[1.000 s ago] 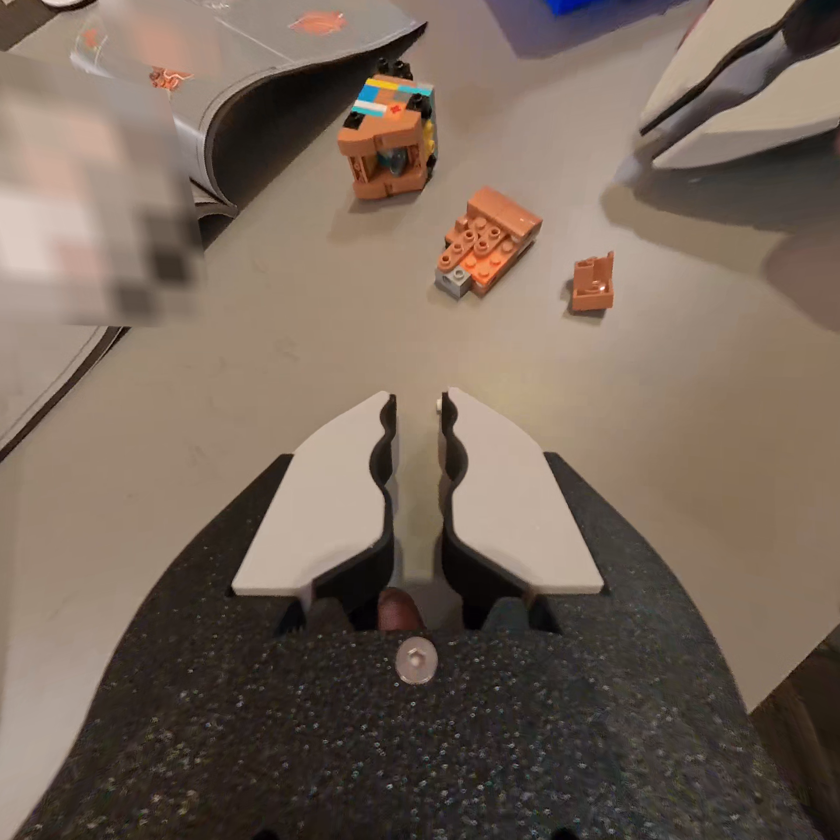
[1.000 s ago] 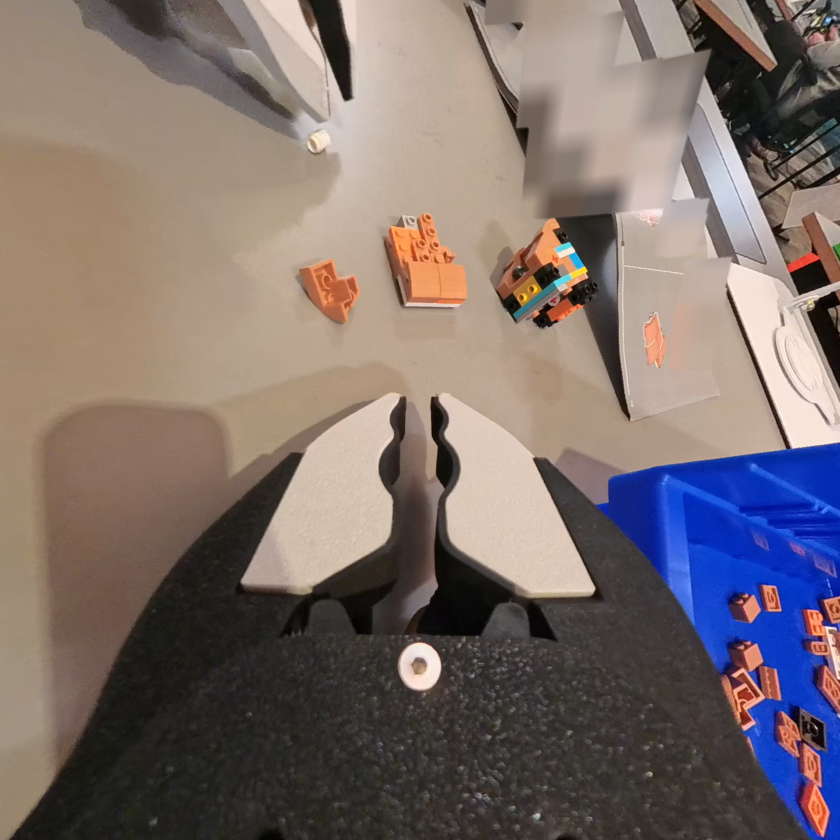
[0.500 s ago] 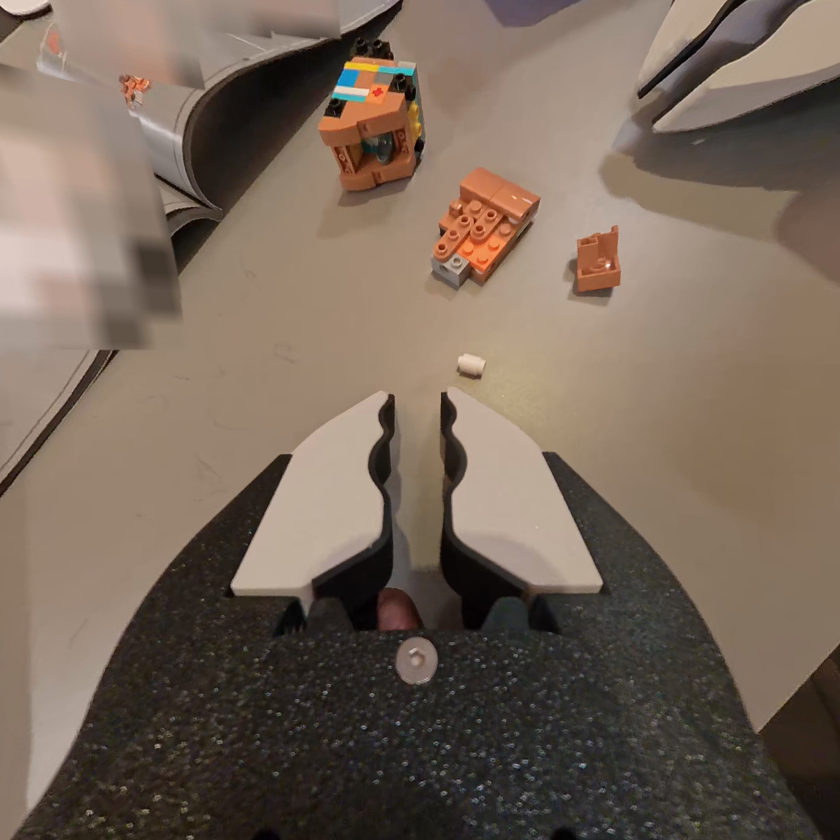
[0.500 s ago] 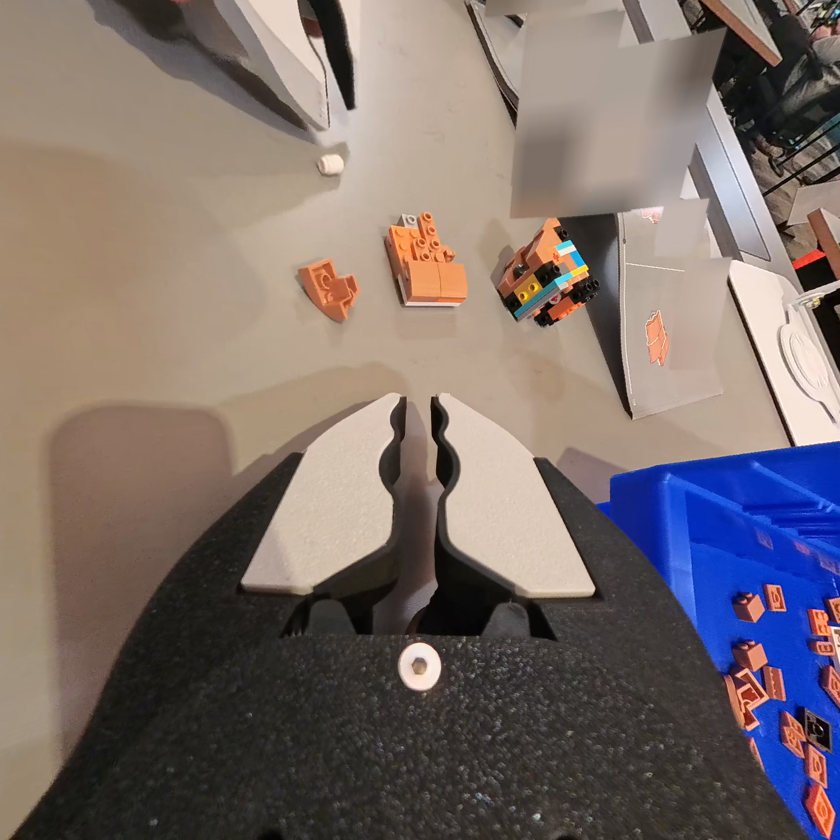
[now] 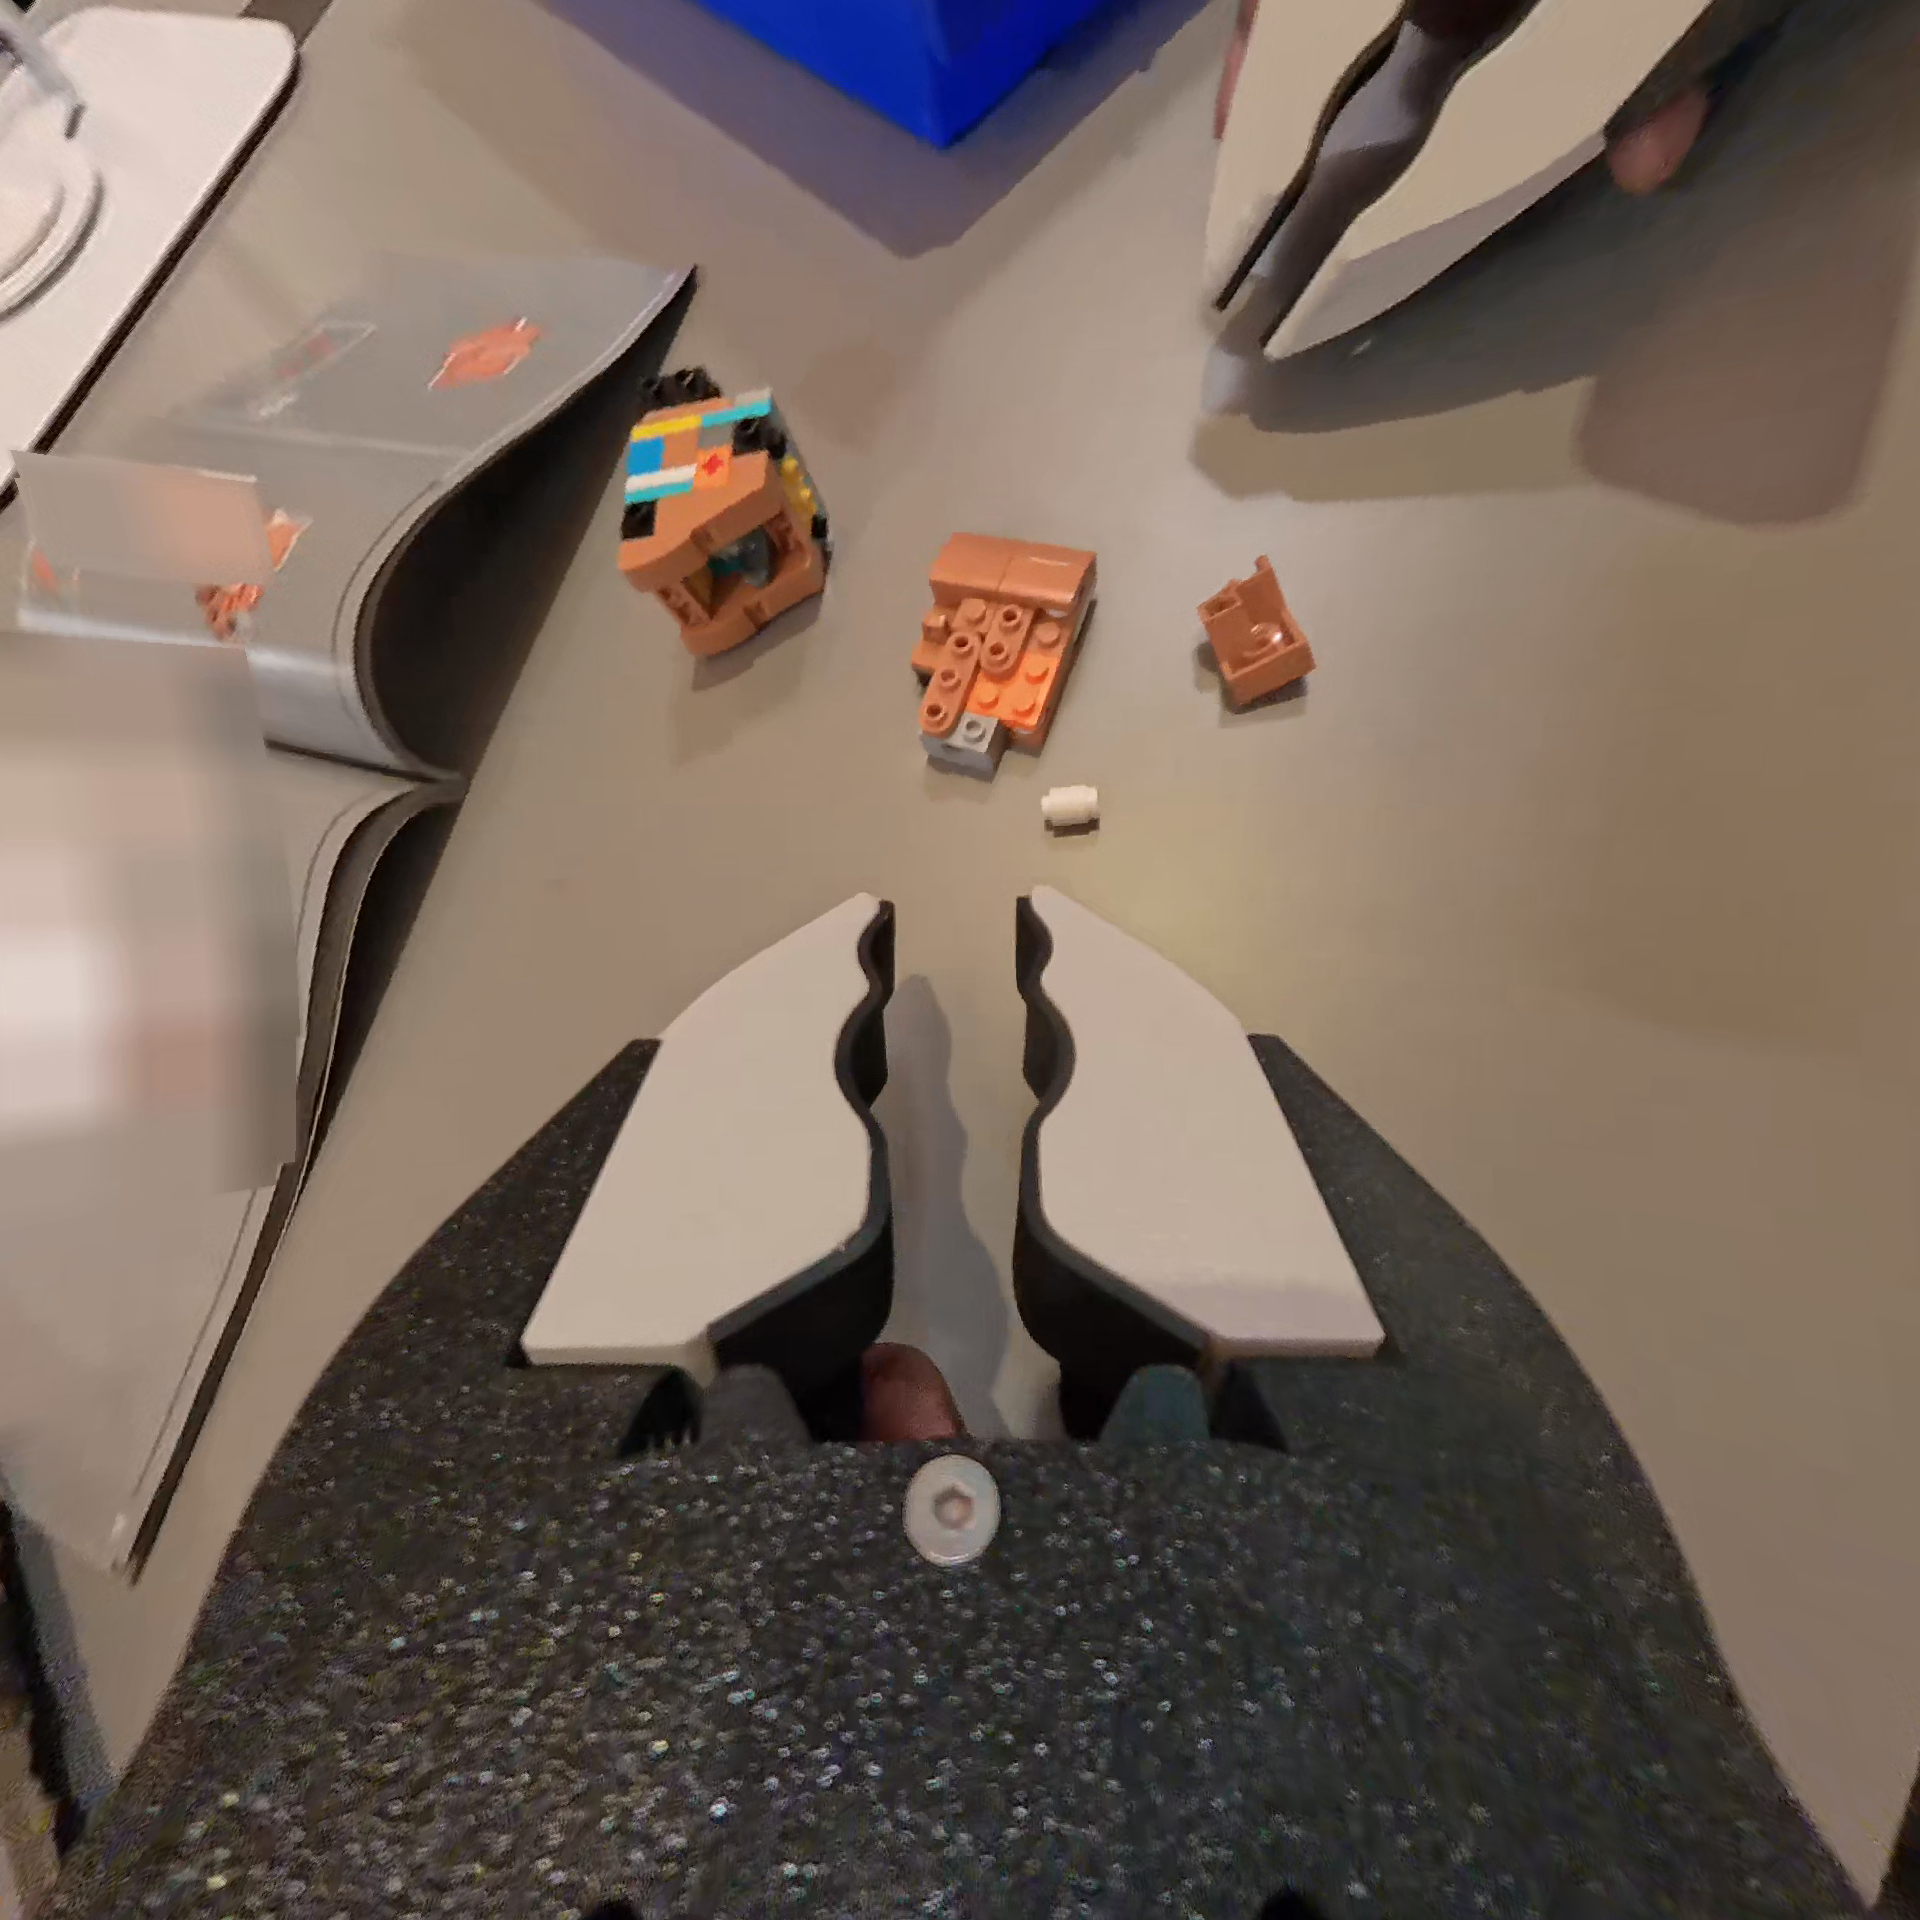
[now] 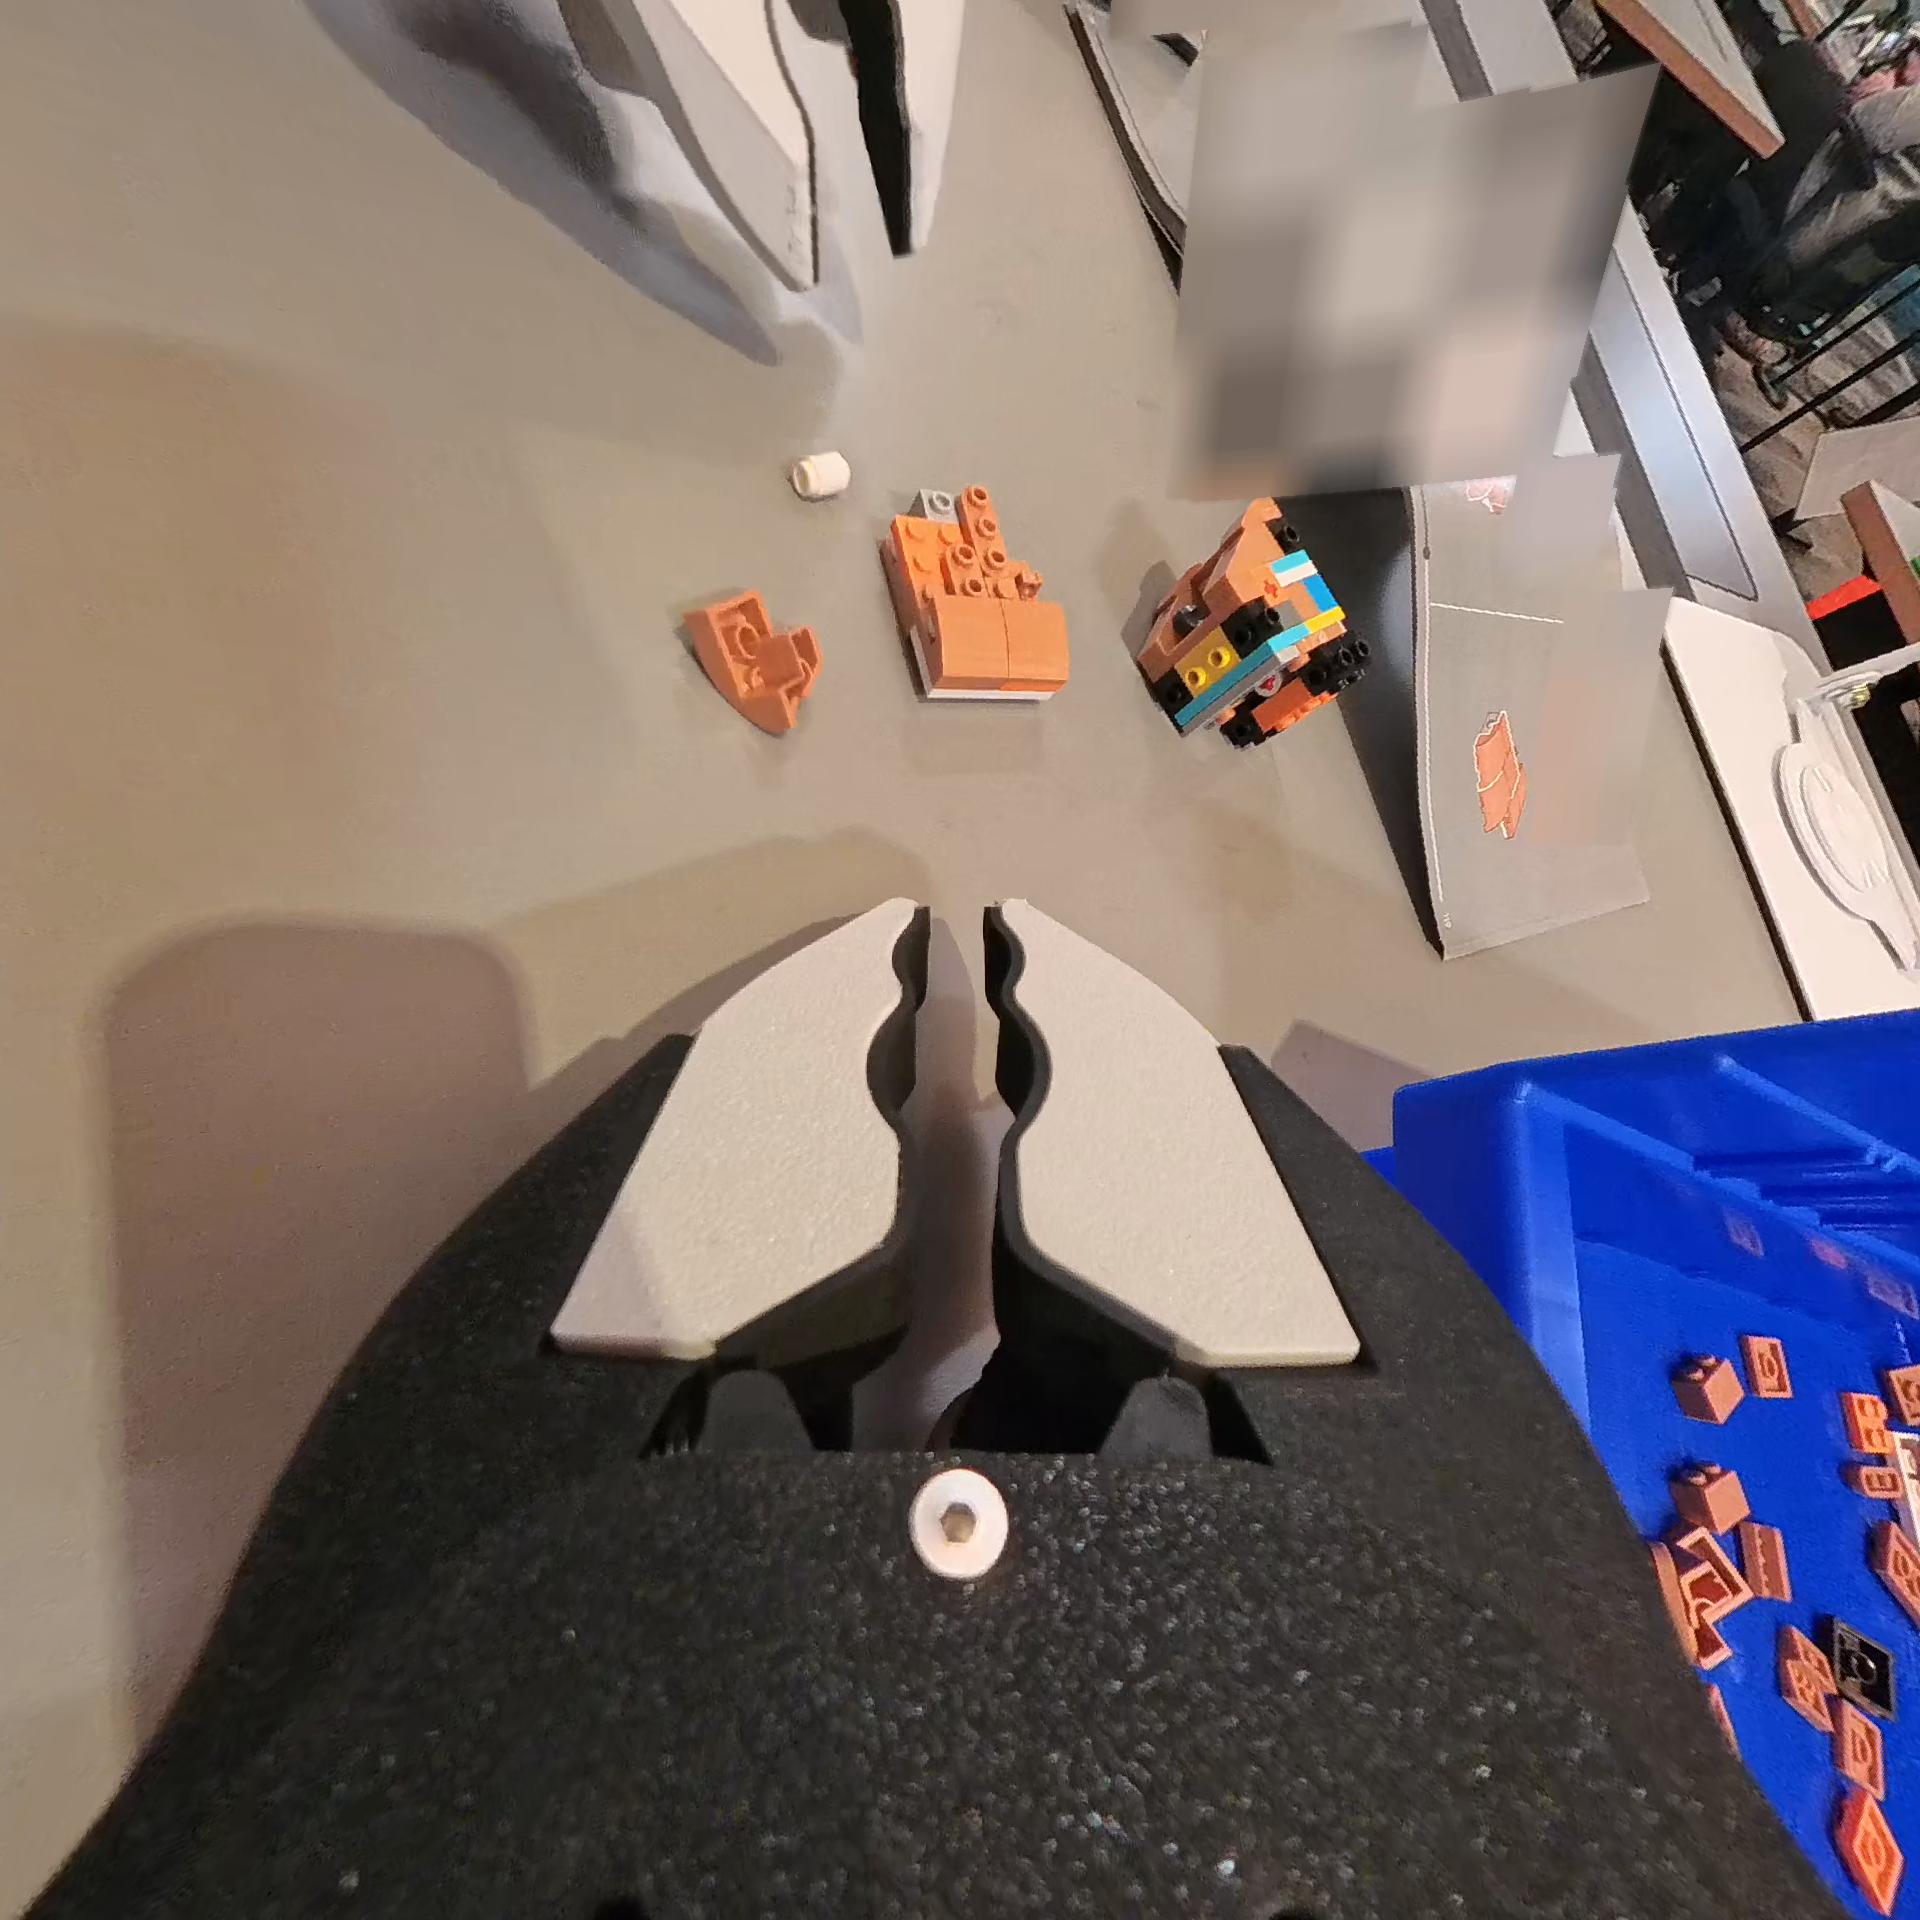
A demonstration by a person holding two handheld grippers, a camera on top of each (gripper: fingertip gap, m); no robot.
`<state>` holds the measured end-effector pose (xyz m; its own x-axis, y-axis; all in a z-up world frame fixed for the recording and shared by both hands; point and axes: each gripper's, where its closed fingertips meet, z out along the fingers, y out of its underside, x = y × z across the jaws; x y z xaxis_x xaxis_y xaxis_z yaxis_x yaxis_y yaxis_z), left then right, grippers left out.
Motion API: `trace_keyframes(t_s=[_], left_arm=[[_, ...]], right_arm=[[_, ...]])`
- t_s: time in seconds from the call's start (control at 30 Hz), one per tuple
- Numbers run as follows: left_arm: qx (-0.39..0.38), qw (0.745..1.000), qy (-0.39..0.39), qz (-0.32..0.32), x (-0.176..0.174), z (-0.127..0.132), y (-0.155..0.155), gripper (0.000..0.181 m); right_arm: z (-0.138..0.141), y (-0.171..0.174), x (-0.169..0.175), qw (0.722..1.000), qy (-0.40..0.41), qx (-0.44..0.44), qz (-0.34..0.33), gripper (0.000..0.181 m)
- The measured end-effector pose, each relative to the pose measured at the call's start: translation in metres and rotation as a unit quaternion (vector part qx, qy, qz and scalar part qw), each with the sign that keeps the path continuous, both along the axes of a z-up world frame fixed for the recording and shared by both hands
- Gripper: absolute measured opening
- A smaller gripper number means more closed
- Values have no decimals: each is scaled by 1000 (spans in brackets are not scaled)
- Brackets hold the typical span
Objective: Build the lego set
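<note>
A small white round piece lies on the grey table just ahead of my left gripper, which is open by a narrow gap and empty. Beyond it are a flat orange stud assembly, a small brown piece to its right and a multicoloured brown block to its left. In the right wrist view the same row shows: white piece, flat assembly, brown piece, block. My right gripper hovers short of them, its jaws almost together with nothing between.
An open instruction booklet lies left of the block. A blue bin with several loose brown bricks stands at my right gripper's right. A white tray lies beyond the booklet. The right gripper hangs at the left view's top right. There is about 12 centimetres between the tips of the two grippers. My right gripper's tips are some 6 centimetres from the small brown piece. It turns up in the right wrist view as well. Between my left fingertips and the multicoloured brown block there is roughly 9 centimetres. Seen from the right wrist view as well.
My left gripper let go of the white round piece, which now lies on the table, and drew back from it with its jaws slightly wider. The right gripper has barely moved.
</note>
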<state>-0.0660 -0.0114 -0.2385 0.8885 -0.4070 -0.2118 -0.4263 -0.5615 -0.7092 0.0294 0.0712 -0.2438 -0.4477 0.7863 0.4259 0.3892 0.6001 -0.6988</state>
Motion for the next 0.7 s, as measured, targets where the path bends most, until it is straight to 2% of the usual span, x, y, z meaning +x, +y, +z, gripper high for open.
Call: trace_keyframes(t_s=[0.17,0.33,0.4,0.57,0.7], left_arm=[[0,997,38,-69,15,-1,13,21],[-13,993,64,-98,25,-3,23,16],[-6,988,97,-122,30,-3,25,12],[14,943,226,-242,42,-3,25,9],[-9,914,260,-311,42,-1,24,9]], right_arm=[[0,0,1,1000,0,0,2,10],[0,0,1,1000,0,0,4,9],[0,0,1,1000,0,0,4,9],[0,-1,1,1000,-1,-3,6,9],[0,-1,2,1000,-2,-4,7,9]])
